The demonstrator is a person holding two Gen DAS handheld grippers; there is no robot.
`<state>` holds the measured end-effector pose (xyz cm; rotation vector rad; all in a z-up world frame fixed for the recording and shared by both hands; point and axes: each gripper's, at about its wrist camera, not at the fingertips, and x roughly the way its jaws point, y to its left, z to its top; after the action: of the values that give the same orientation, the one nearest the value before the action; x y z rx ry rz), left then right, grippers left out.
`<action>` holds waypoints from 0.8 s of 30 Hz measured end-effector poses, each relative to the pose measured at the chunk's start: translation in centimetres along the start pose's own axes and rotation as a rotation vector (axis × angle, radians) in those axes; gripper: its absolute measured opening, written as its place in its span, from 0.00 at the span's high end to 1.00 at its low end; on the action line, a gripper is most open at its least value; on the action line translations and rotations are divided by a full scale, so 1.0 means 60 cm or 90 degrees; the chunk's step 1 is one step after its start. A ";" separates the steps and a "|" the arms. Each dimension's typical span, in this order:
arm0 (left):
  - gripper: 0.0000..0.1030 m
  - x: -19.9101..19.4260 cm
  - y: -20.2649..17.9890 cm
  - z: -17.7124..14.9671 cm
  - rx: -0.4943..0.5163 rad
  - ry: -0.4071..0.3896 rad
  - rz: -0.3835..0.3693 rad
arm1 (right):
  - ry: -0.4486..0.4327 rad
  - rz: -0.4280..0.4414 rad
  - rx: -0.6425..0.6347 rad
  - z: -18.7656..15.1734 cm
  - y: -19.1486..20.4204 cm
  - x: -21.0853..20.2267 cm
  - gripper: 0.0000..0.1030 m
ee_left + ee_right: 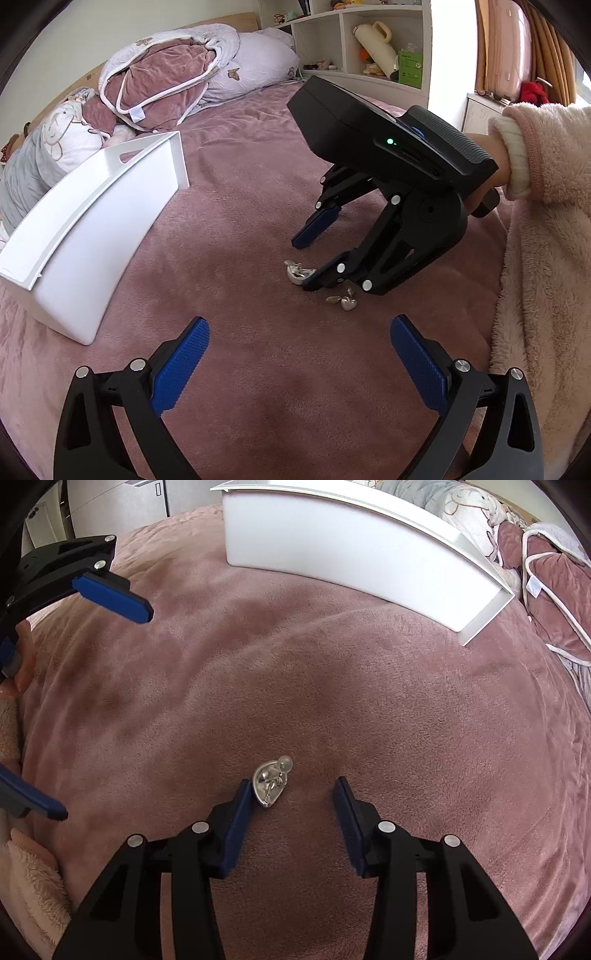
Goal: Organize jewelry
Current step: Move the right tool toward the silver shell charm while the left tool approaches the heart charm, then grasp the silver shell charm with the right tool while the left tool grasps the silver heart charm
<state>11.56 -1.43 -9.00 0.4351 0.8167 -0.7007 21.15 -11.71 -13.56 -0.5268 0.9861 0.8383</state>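
A silver earring lies on the mauve bedspread between the tips of my right gripper, touching its left finger. The jaws stand open around it. In the left wrist view the same earring lies by the right gripper, which is lowered to the bed. A second silver heart-shaped earring lies just in front of the right gripper's near finger. My left gripper is open and empty, hovering short of both earrings. A white tray stands on the bed to the left; it also shows in the right wrist view.
Rumpled quilts and pillows lie at the head of the bed. A white shelf unit with bottles and toys stands beyond. The person's fluffy pink sleeve fills the right side.
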 end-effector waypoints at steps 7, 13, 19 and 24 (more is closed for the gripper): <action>0.04 0.058 -0.020 0.008 0.026 0.008 -0.029 | 0.000 0.016 0.028 0.005 -0.026 0.015 0.72; 0.31 0.097 -0.025 0.000 0.047 0.045 -0.011 | 0.001 0.034 0.044 0.008 -0.046 0.019 0.75; 0.31 0.103 -0.033 0.004 0.063 0.033 -0.015 | 0.001 0.047 0.055 0.005 -0.048 0.017 0.76; 0.35 0.113 -0.041 0.009 0.057 0.032 -0.027 | 0.001 0.054 0.059 0.003 -0.057 0.017 0.76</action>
<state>13.34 -6.16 -14.21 0.5197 0.8460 -0.7704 24.29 -13.21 -14.29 -0.4087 1.0499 0.8623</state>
